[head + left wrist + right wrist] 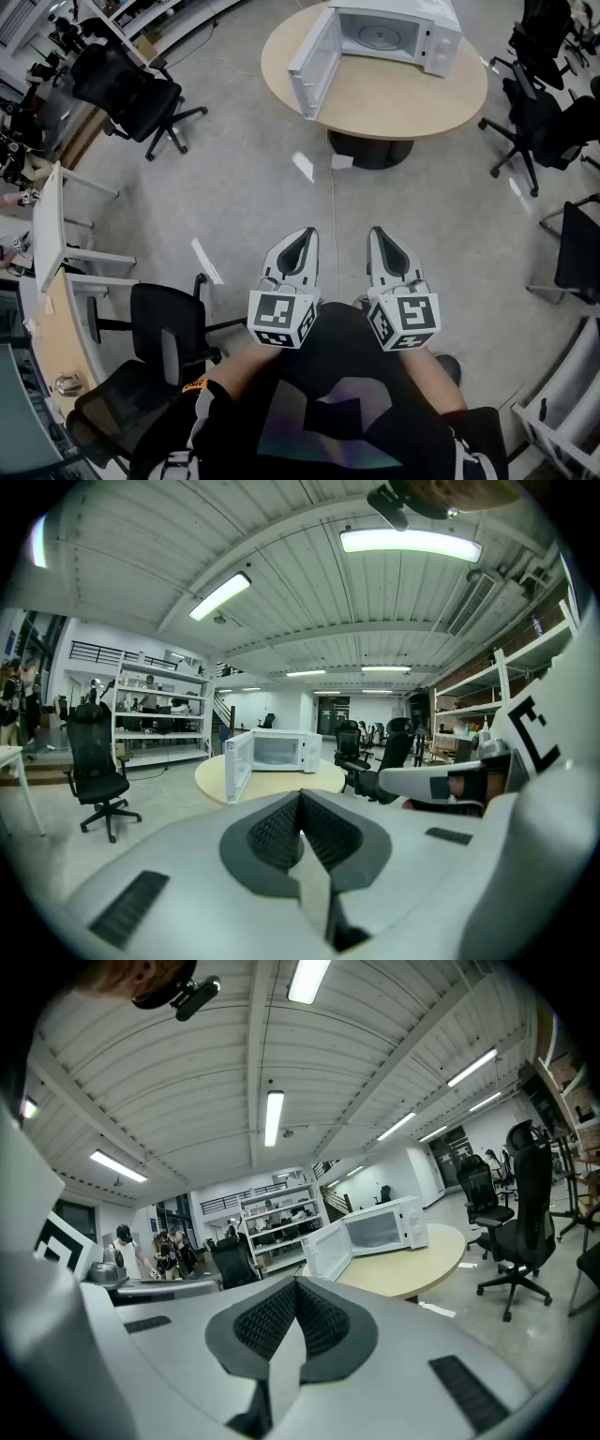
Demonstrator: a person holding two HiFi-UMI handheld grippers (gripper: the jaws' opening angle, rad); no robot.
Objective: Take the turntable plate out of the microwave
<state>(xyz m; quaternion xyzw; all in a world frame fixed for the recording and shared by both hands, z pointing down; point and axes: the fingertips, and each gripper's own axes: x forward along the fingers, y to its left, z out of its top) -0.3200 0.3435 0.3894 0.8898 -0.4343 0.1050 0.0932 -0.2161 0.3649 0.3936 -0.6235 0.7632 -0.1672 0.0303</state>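
A white microwave [394, 33] stands on a round beige table [394, 94] far ahead, its door [314, 64] swung wide open to the left. Inside its cavity lies the round glass turntable plate [378, 37]. The microwave [274, 750] [375, 1227] shows small in both gripper views. My left gripper [298, 240] and right gripper [384, 240] are held side by side close to my body, well short of the table. Both are shut with nothing between their jaws.
Black office chairs stand around: one at the far left [131, 94], one by my left side [159, 333], several at the right [544, 103]. A white desk [56, 234] runs along the left. Paper scraps [302, 166] lie on the concrete floor before the table.
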